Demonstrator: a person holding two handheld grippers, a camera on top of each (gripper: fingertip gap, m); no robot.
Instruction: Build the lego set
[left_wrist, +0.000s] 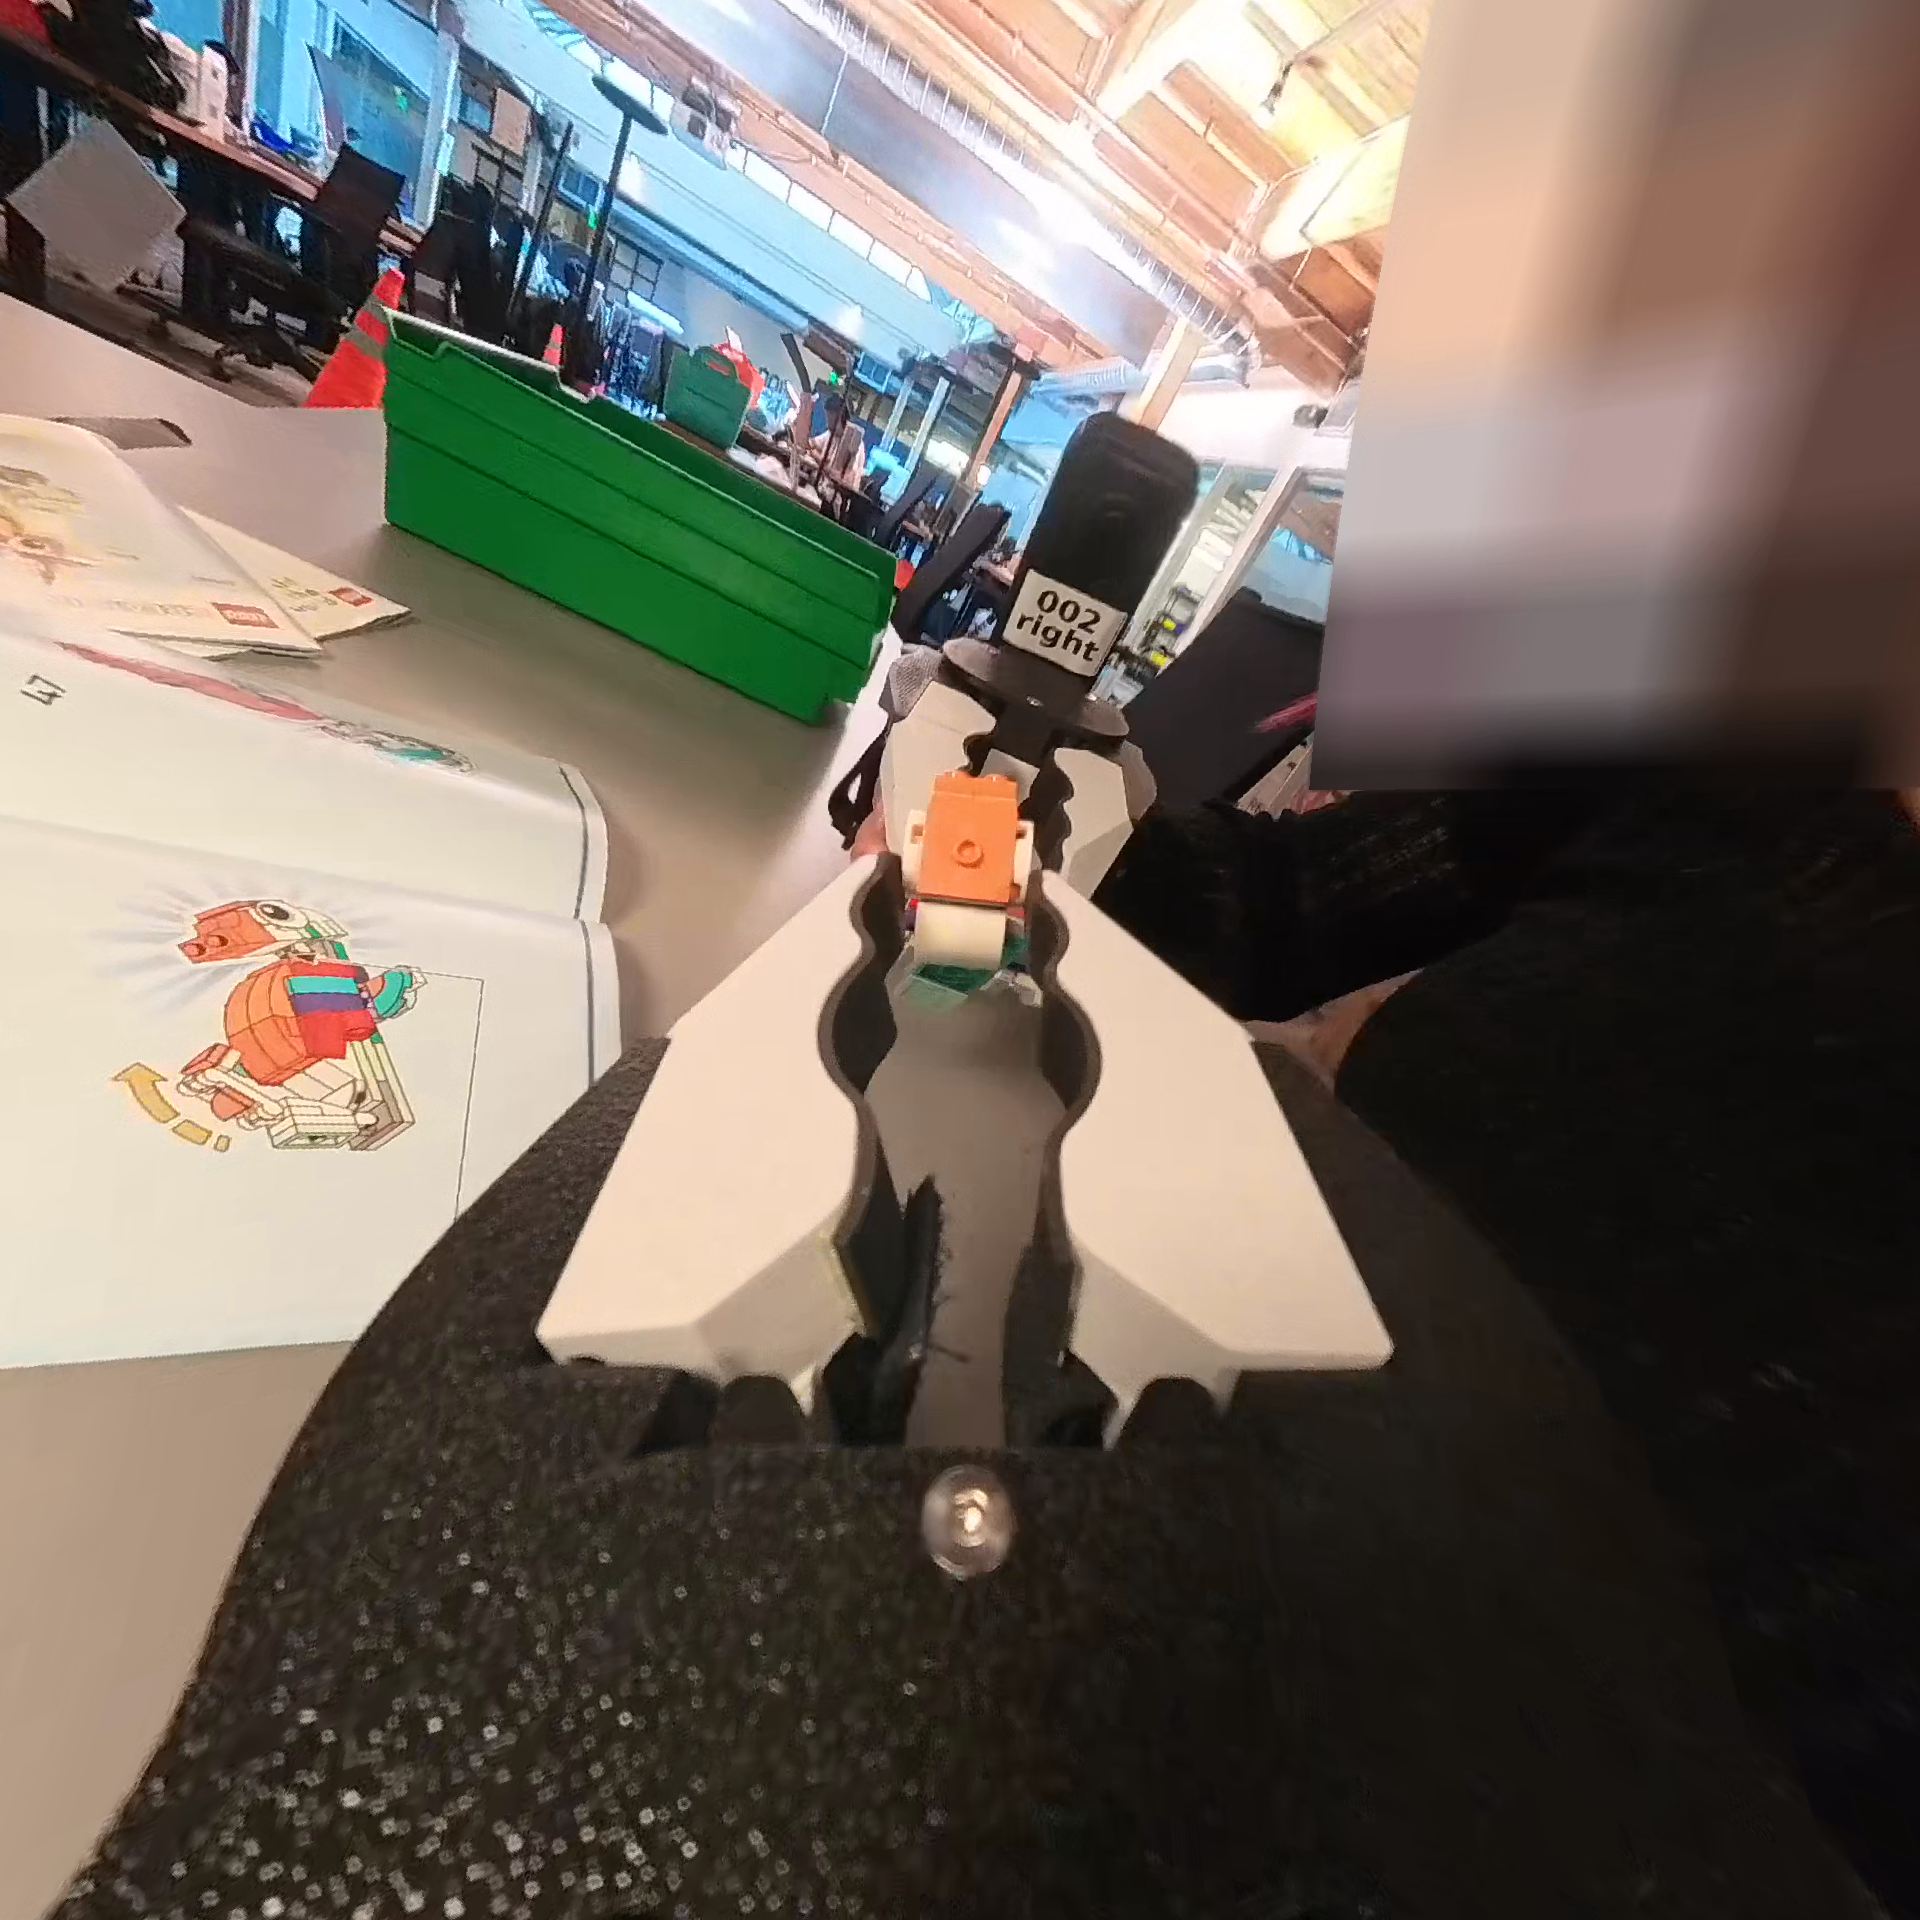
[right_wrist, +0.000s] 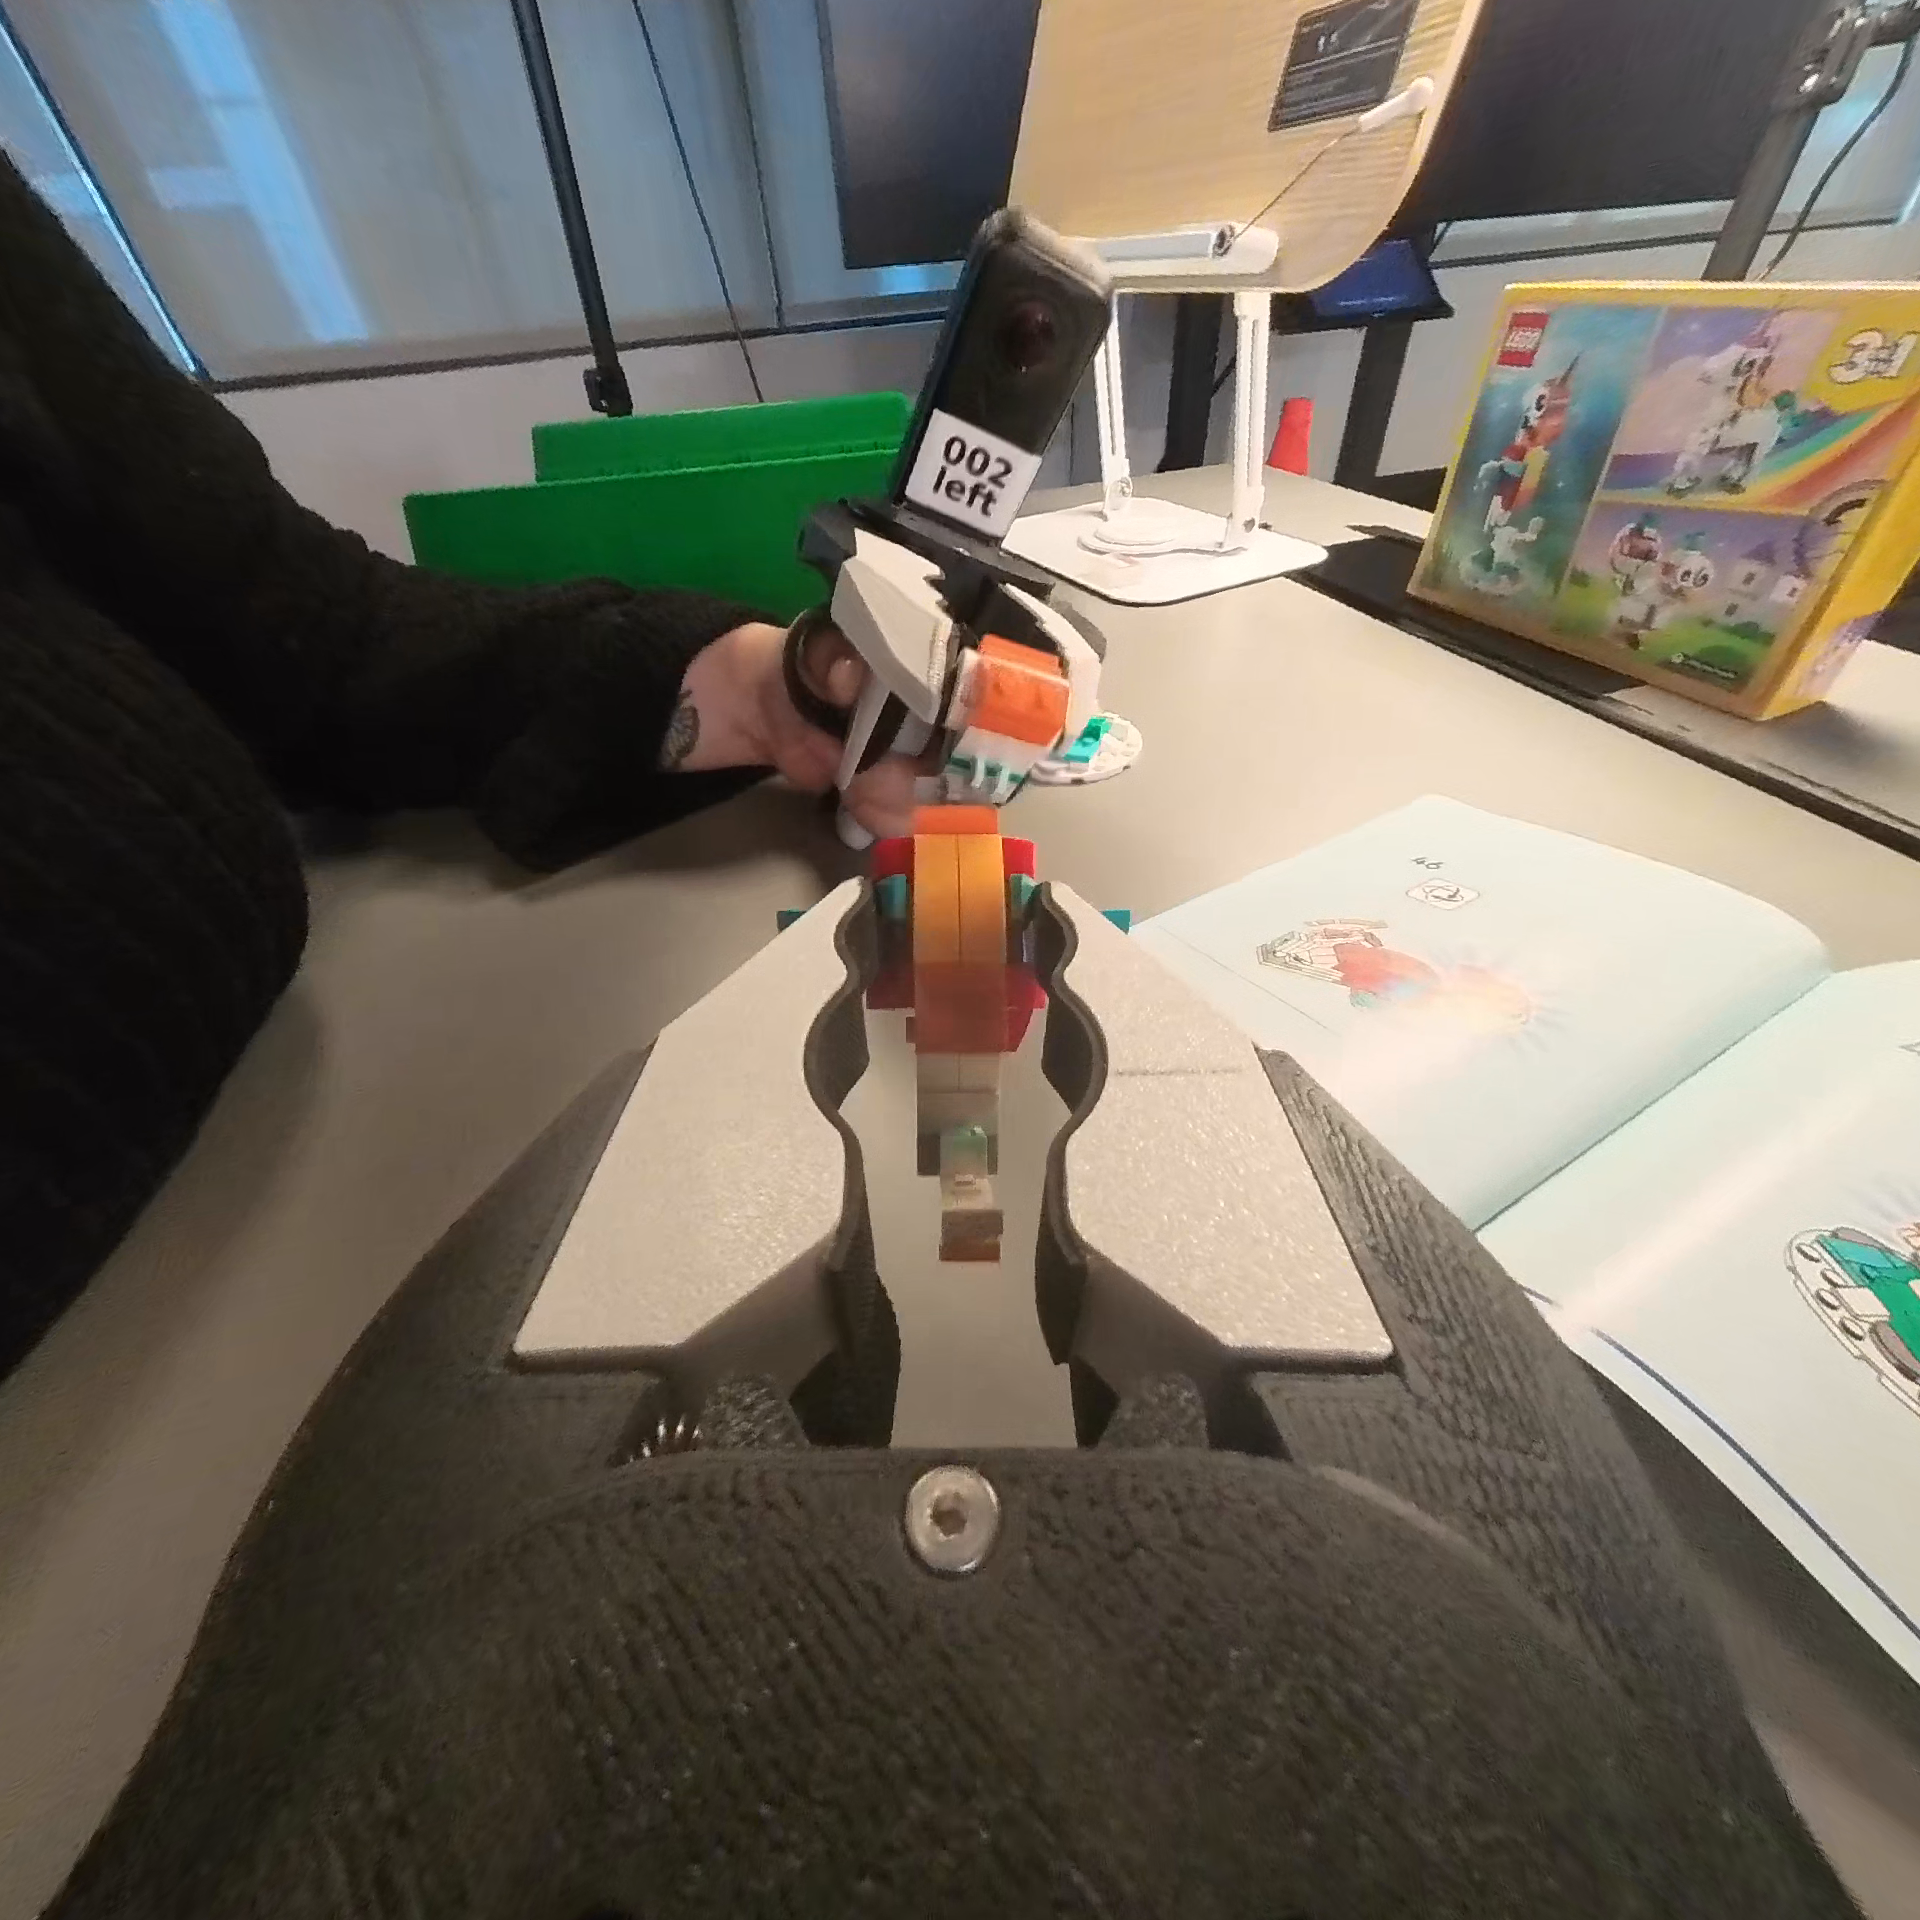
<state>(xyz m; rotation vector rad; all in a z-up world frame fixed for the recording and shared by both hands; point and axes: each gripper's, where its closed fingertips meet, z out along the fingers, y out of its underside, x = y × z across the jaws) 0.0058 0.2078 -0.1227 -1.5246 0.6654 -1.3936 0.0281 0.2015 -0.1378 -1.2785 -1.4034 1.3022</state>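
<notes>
Left wrist view shows the left tool (left_wrist: 961, 883) closed on a small lego head (left_wrist: 961, 862), orange on top with white and green below, held at its fingertips above the grey surface (left_wrist: 644, 717). Facing it just beyond is the right tool (left_wrist: 1023, 790). Right wrist view shows the right tool (right_wrist: 951, 914) clamped on a lego body (right_wrist: 956, 935) with an orange arch, red sides and a tan tail running back between the fingers. The head (right_wrist: 1013, 707) sits just beyond and above the body, nearly touching; whether they meet I cannot tell. An open booklet (right_wrist: 1455, 997) lies right of it, a green bin (left_wrist: 623, 530) and the set's box (right_wrist: 1683, 488) farther off.
</notes>
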